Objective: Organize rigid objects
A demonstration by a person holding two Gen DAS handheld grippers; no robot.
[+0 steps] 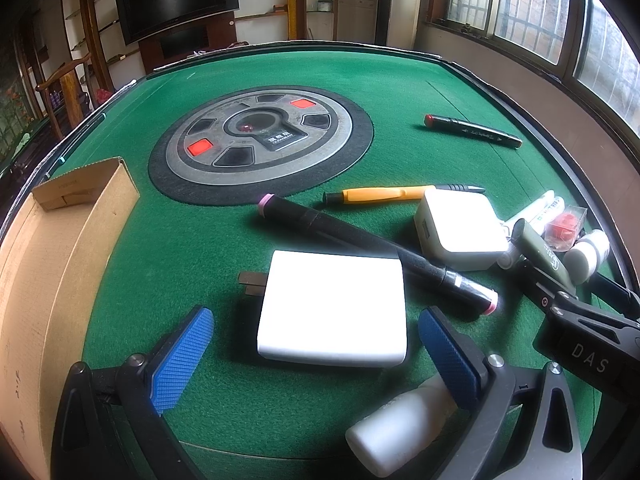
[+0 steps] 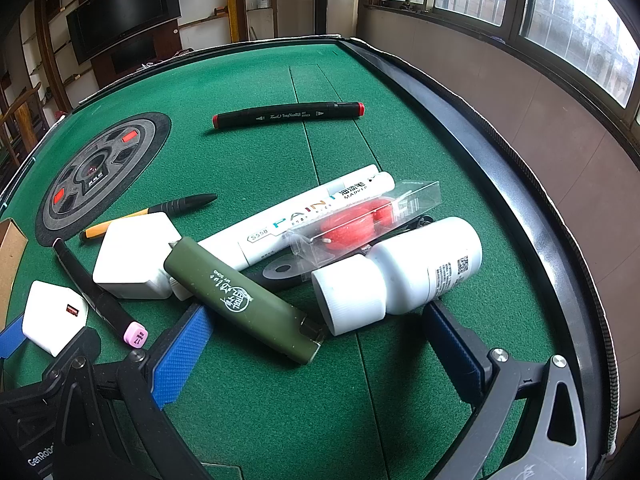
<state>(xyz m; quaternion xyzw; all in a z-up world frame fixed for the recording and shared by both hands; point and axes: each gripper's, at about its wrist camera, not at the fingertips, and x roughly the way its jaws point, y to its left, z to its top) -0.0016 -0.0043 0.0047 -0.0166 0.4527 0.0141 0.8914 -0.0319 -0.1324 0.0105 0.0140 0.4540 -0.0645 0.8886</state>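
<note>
Both handheld grippers hover low over a green felt table [image 2: 260, 152], jaws spread wide and holding nothing. The left gripper [image 1: 316, 354] straddles a flat white charger [image 1: 334, 308] lying near the table's near edge, its blue pads [image 1: 182, 360] apart from the charger's sides. The right gripper [image 2: 316, 348] is open around the near ends of a green lighter [image 2: 244, 300] and a white pill bottle [image 2: 396, 270].

By count, two white chargers: the flat one and a square one [image 2: 134, 258] just beyond it. Two black markers: a pink-capped one [image 1: 372, 254] lying across the gap between the chargers, and a red-capped one [image 2: 288, 114] well apart toward the far right corner. One orange-and-black pen [image 1: 384, 194] sits behind the square charger. Two white paint markers [image 2: 296, 220] lie side by side, touching a clear plastic case [image 2: 368, 216] that contains red items too blurred to identify. Two white bottles appear: the pill bottle and a second bottle [image 1: 396, 436] beneath the left gripper's right finger.

An open cardboard box [image 1: 60, 240] stands along the table's left edge; the part of its inside that shows holds none of these things.
</note>
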